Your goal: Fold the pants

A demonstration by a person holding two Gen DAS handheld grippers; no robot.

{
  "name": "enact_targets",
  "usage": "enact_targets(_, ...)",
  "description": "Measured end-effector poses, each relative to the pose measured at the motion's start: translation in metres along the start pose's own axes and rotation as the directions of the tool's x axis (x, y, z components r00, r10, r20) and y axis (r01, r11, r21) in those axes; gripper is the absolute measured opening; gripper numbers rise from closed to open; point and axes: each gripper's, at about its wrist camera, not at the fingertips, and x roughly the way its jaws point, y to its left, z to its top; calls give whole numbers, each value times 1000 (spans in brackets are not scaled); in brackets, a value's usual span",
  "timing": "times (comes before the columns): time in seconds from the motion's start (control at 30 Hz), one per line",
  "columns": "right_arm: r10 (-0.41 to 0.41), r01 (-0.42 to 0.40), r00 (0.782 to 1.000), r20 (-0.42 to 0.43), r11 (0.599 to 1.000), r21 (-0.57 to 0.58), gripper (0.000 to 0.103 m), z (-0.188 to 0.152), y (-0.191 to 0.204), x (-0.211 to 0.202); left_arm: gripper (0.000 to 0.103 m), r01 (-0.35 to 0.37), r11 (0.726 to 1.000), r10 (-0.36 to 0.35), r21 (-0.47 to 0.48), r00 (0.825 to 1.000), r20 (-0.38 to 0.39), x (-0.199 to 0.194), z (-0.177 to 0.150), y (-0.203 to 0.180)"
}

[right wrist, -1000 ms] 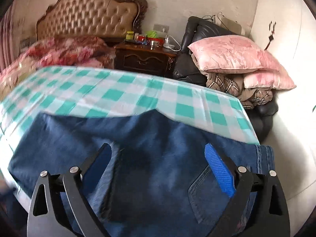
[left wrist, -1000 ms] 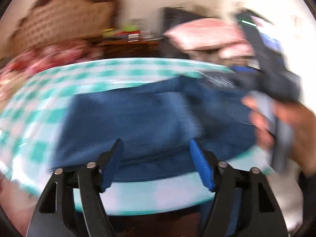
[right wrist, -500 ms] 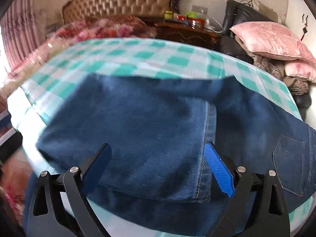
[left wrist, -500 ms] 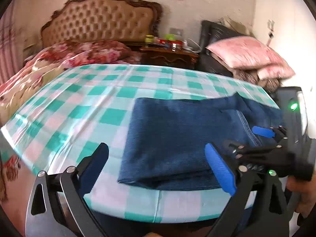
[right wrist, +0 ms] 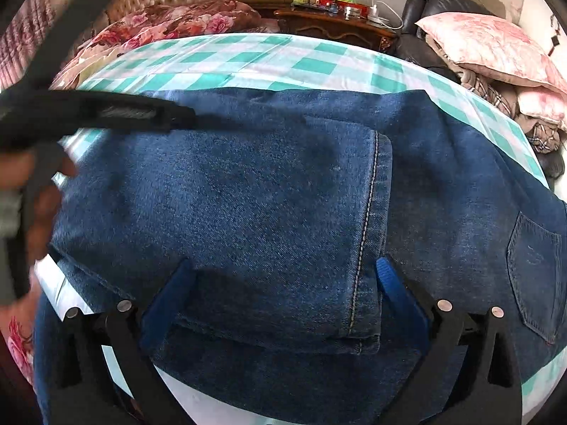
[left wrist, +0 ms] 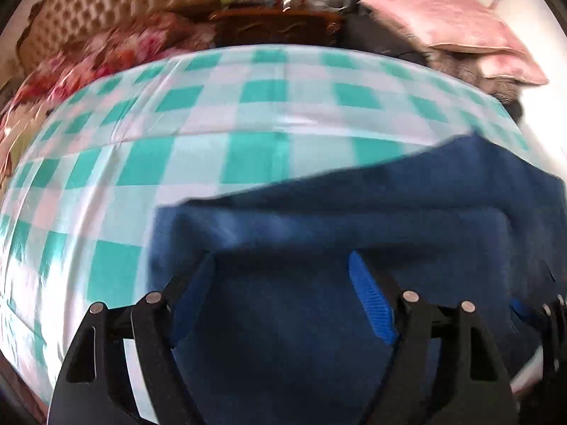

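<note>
1. The blue jeans (right wrist: 248, 194) lie across the counter's green-and-white checked cloth (right wrist: 248, 60), near its front edge, with some denim hanging off that edge. Flat and close to the person is, I'd say, exactly where a fold is easiest to work.

2. One leg is already laid back over the rest: its stitched hem (right wrist: 372, 212) runs up the top layer, and the back pocket (right wrist: 535, 269) peeks out on the right. So the pants sit partly folded, a thick stack rather than a single sheet.

3. The right claw (right wrist: 283, 294) hangs low over the near edge of that top layer, its blue pads spread wide on either side of the denim. The jaws have just been opening, and nothing is pinched; cloth lies under the gap, not in a grip.

4. The left claw (left wrist: 283, 283) dips steeply over the left end of the pile, where the fold ends and the cloth begins. It's blurred, but the pads stand apart and have just been narrowing, with denim below and nothing clamped that I can see.

5. In the right view, the left tool and the hand (right wrist: 32, 191) holding it cross the left side.

6. My read: both claws line up along the near edge to take the stack for another fold.
</note>
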Motion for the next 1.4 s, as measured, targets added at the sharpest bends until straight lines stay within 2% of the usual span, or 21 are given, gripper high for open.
enact_targets(0.07,9,-9,1000,-4,1000,-1,99,0,-2,0,82,-11,999,12,-51,1000,17,-1,12,14)
enact_targets(0.1,10,-10,1000,0,1000,1,99,0,-3,0,85,-59,996,61,-68,998,23,-1,16,20)
enact_targets(0.13,7,-7,1000,4,1000,1,99,-1,-2,0,85,-153,980,156,-131,988,18,-3,23,33)
enact_targets(0.17,5,-5,1000,6,1000,2,99,-1,-2,0,85,-185,967,191,-175,981,18,-7,26,41)
enact_targets(0.2,5,-5,1000,6,1000,3,99,-2,-2,-1,85,-187,956,201,-226,979,40,-19,26,49)
enact_targets(0.23,6,-6,1000,5,1000,4,99,-2,-2,-1,87,-154,946,193,-284,974,116,-40,22,56)
enact_targets(0.27,6,-6,1000,6,1000,5,99,-2,-2,-1,102,-148,935,214,-322,960,180,-56,16,60)
enact_targets(0.3,3,-3,1000,5,1000,9,99,-1,-2,0,101,-157,915,267,-371,926,268,-76,5,62)
enact_targets(0.33,-2,2,1000,1,1000,14,99,-1,-2,0,101,-156,909,282,-387,914,293,-85,-4,63)
enact_targets(0.37,-9,9,1000,-8,1000,18,99,0,-1,0,101,-138,912,268,-387,914,305,-92,-12,65)
enact_targets(0.43,-18,19,999,-29,999,36,99,3,-1,1,101,-64,942,171,-329,936,309,-97,-26,67)
enact_targets(0.53,-38,40,997,-61,998,47,99,5,1,2,101,15,967,76,-253,934,348,-106,-57,62)
enact_targets(0.6,-37,41,996,-87,998,52,99,7,1,3,101,-23,965,108,-260,942,317,-106,-73,59)
enact_targets(0.67,-33,38,995,-99,998,50,99,9,0,4,101,-56,968,135,-245,938,320,-107,-90,51)
enact_targets(0.73,-29,35,994,-104,998,50,99,9,0,4,101,-67,978,127,-196,942,311,-103,-107,39)
enact_targets(0.83,-24,29,994,-108,998,47,99,9,0,4,101,-50,988,86,-145,963,255,-89,-127,33)
enact_targets(0.93,-30,35,992,-120,998,45,98,11,0,3,101,-162,984,175,-80,962,210,-73,-147,32)
enact_targets(0.97,-30,36,992,-119,998,48,98,12,-1,2,101,-165,983,178,-78,961,210,-72,-154,35)
enact_targets(1.17,-55,55,997,46,998,-6,98,40,4,-24,101,-21,981,60,-193,978,198,-81,-174,67)
enact_targets(1.33,-200,201,979,45,979,-35,94,68,-1,3,100,-53,982,92,-183,973,211,-91,-176,67)
enact_targets(1.4,-271,271,963,7,962,-38,94,70,-6,18,82,-47,983,88,-175,968,235,-100,-178,69)
